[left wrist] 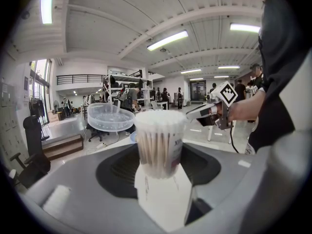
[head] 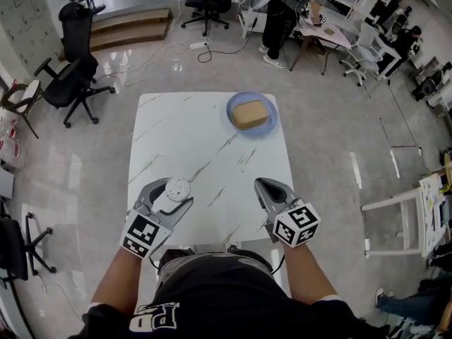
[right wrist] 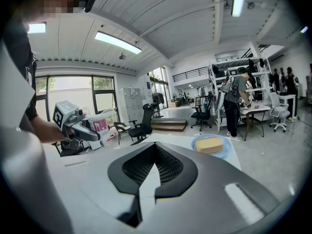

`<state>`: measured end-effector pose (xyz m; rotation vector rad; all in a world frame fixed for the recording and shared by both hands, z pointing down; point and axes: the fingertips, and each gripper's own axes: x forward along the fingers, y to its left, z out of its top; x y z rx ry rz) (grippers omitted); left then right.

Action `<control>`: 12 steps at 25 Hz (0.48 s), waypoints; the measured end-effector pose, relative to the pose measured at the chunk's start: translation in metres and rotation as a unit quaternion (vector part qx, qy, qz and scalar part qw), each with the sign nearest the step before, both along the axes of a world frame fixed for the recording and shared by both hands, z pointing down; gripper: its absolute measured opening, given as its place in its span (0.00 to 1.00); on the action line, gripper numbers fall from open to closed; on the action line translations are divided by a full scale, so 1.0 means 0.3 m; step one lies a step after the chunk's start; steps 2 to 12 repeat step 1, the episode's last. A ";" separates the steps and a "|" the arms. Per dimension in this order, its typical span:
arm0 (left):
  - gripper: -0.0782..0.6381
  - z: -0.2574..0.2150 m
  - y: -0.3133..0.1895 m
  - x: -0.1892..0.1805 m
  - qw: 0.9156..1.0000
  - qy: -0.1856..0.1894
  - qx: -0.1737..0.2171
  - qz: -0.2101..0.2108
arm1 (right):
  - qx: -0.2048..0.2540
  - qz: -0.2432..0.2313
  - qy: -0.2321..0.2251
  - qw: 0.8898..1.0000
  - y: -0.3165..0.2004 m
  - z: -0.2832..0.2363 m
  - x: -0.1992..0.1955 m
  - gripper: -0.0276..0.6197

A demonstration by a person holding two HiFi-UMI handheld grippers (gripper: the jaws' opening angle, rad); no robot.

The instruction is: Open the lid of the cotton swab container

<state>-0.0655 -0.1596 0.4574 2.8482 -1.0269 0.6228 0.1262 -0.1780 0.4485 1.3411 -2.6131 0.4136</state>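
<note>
The cotton swab container [head: 178,188] stands near the table's front left, a clear tub packed with white-tipped swabs [left wrist: 160,145]. Its top is uncovered. The clear round lid [left wrist: 111,117] sits tilted just left of the container's rim; I cannot tell whether it is still attached. My left gripper [head: 175,193] has its jaws on either side of the tub [left wrist: 161,172] and holds it. My right gripper [head: 260,183] is at the front right, apart from the container, jaws shut with nothing between them [right wrist: 153,146].
A blue plate [head: 270,122] with a tan block [head: 250,114] on it sits at the far right of the white marble table [head: 205,147]. Office chairs [head: 74,76], desks and people stand on the floor beyond the table.
</note>
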 end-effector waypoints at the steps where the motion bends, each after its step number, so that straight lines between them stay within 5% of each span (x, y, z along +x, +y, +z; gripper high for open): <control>1: 0.54 0.001 0.000 0.000 1.000 0.000 -0.001 0.000 | 0.000 0.000 0.000 1.000 -0.001 -0.001 0.001 0.04; 12: 0.54 0.001 0.000 0.000 1.000 0.000 -0.001 0.000 | 0.000 0.000 0.000 1.000 -0.001 -0.001 0.001 0.04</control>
